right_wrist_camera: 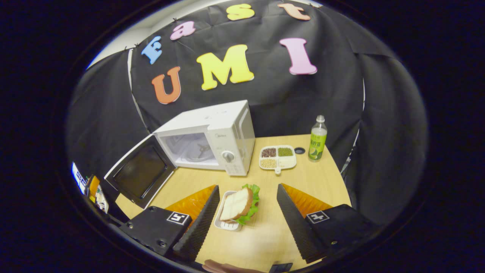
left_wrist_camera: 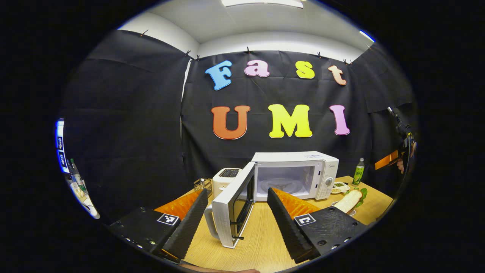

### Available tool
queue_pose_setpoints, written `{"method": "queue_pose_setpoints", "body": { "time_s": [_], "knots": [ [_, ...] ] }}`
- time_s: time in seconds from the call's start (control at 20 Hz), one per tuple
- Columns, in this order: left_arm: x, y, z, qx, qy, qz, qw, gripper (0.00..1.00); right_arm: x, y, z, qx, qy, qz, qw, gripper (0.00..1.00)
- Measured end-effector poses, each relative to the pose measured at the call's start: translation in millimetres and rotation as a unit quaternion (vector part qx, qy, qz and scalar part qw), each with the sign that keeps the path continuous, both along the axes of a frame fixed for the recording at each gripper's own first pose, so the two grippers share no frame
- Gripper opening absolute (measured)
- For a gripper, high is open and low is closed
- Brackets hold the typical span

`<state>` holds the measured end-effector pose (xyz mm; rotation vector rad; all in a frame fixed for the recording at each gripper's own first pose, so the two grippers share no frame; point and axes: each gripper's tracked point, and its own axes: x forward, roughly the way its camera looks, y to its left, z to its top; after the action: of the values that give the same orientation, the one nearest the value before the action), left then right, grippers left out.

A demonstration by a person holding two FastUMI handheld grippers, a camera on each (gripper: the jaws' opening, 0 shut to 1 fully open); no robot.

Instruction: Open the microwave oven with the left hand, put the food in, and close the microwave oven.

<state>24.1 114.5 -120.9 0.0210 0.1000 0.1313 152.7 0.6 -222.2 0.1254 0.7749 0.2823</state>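
Note:
The white microwave (left_wrist_camera: 295, 172) stands at the back of the wooden table (left_wrist_camera: 261, 242). Its door (left_wrist_camera: 231, 212) is swung wide open to the left, and a glass turntable (left_wrist_camera: 282, 185) shows inside. My left gripper (left_wrist_camera: 237, 191) is open, with the door's free edge and handle (left_wrist_camera: 208, 222) between its spread fingers, neither pressing on it. The sandwich (right_wrist_camera: 238, 204), bread over lettuce, lies in a small white tray (right_wrist_camera: 227, 224) in front of the microwave (right_wrist_camera: 212, 132). My right gripper (right_wrist_camera: 248, 186) hangs open above it, the sandwich (left_wrist_camera: 350, 200) close to the left finger.
A white toaster (left_wrist_camera: 225, 178) and a wire basket (left_wrist_camera: 203, 184) stand left of the microwave. To its right are a divided dish of beans (right_wrist_camera: 277, 156) and a green bottle (right_wrist_camera: 317, 138). The open door (right_wrist_camera: 138, 176) takes up the table's left front.

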Motion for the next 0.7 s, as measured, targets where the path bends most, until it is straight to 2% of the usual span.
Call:
{"method": "queue_pose_setpoints", "body": {
  "time_s": [0.05,0.2,0.35,0.4,0.55,0.6,0.65,0.7],
  "knots": [
    [2.7,-5.0,-0.1,0.0,0.0,-0.002,1.0,0.94,4.3,-1.6,-11.3,0.001,0.021,0.006,1.0,0.97],
    [13.3,-19.4,-1.2,-0.001,0.001,-0.008,1.0,0.95,11.8,-5.5,-41.0,0.003,0.075,0.021,0.997,0.97],
    [22.8,-33.7,-2.2,0.002,0.002,-0.012,1.0,0.94,12.0,-4.4,-62.4,0.031,0.126,0.042,0.991,0.96],
    [24.9,-37.2,-1.7,0.006,0.002,-0.014,1.0,0.95,11.9,-3.9,-67.4,0.048,0.14,0.045,0.988,0.85],
    [32.1,-46.4,-4.2,0.013,0.006,-0.014,1.0,0.94,10.2,6.0,-78.4,0.104,0.181,0.063,0.976,0.81],
    [33.6,-49.5,-5.7,0.013,0.008,-0.015,1.0,0.94,10.7,8.8,-83.1,0.119,0.194,0.069,0.971,0.8],
    [35.9,-52.4,-6.3,0.012,0.009,-0.016,1.0,0.94,14.0,11.5,-89.5,0.132,0.208,0.066,0.967,0.89],
    [37.5,-54.2,-7.3,0.011,0.011,-0.017,1.0,0.94,16.9,15.1,-96.8,0.146,0.222,0.062,0.962,0.78]
  ]
}}
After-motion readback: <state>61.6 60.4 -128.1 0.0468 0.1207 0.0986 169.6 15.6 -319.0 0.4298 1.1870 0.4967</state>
